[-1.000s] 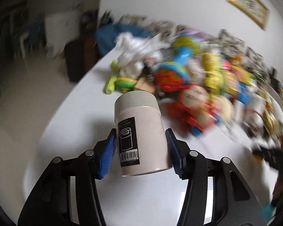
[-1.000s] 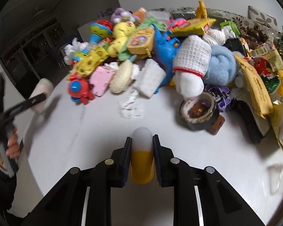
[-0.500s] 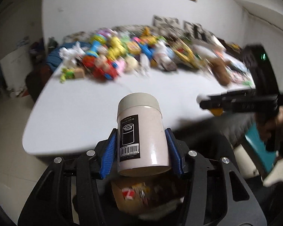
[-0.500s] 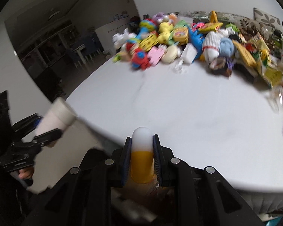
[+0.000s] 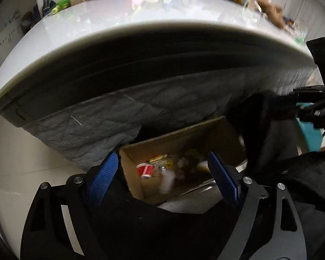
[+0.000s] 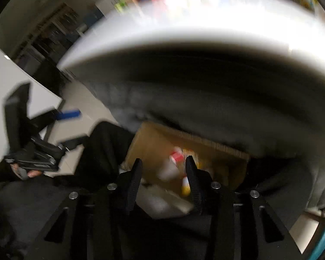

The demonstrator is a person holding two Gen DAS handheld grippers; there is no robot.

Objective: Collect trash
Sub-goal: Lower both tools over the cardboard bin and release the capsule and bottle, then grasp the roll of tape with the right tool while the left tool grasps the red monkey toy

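Beneath white counter point(image 5: 123, 19): cardboard box point(image 5: 184, 149) of trash. Left claw point(image 5: 162, 173) and right claw point(image 6: 163, 171) both released, empty, above it.

Left gripper point(image 5: 162, 173) tipped downward, jaws spread wide, blue pads point(image 5: 104, 177) at 8 and 4 o'clock of the frame, nothing between them. Right gripper point(image 6: 163, 174) also angled down, black fingers point(image 6: 134, 179) parted, gap empty. From the right wrist view the left gripper shows at 9 o'clock, blurred, one blue pad sticking out, a hand point(image 6: 26, 171) wrapped on its handle. From the left wrist view the right gripper sits at 3 o'clock, edge of frame, state unclear there
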